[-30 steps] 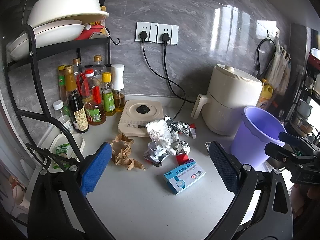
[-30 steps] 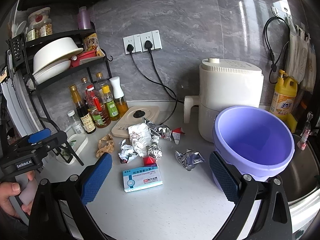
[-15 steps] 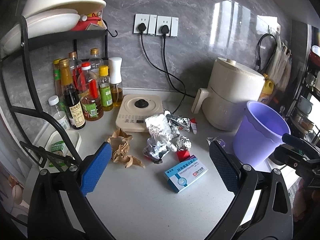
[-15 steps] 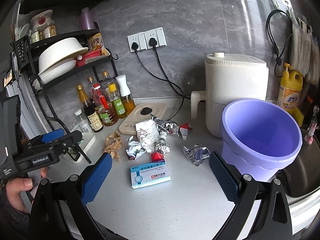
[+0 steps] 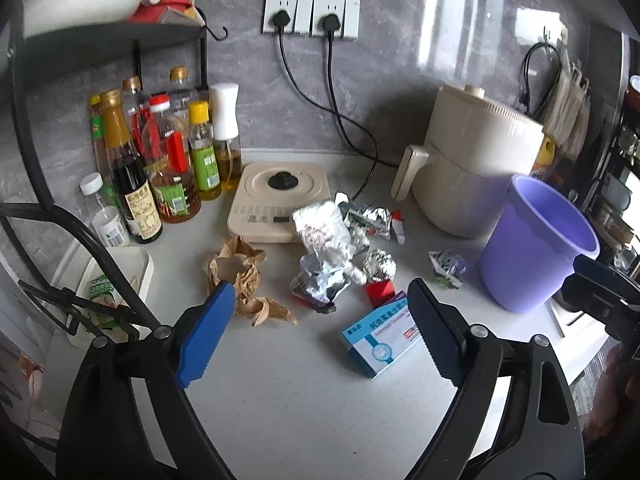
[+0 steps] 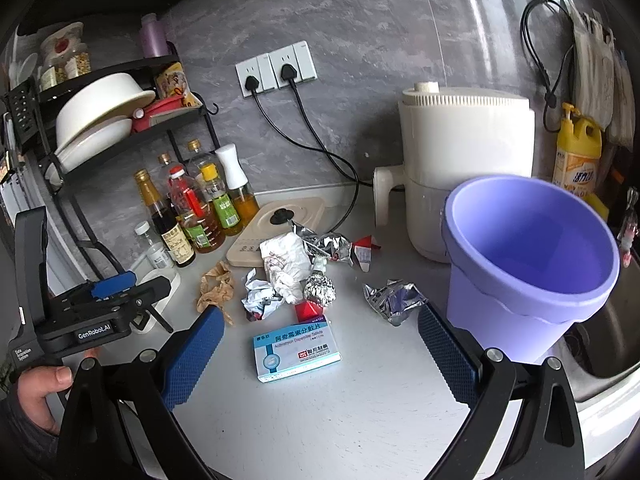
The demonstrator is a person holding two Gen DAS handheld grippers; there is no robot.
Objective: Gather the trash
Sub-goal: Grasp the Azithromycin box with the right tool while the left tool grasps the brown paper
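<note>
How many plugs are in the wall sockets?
2: one plug in the left socket, one plug in the socket right of it. Nothing seems to hide more.

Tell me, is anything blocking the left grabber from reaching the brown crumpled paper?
Nothing visible blocks it. The left gripper is open above bare counter, and the brown crumpled paper lies just ahead by its left finger. The foil wrappers sit off to the side.

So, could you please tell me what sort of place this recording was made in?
Most likely a home kitchen counter. A black metal rack holds cream bowls above a cluster of oil and sauce bottles, a cream countertop appliance stands against the grey wall, and a steel sink shows at the right edge.
</note>
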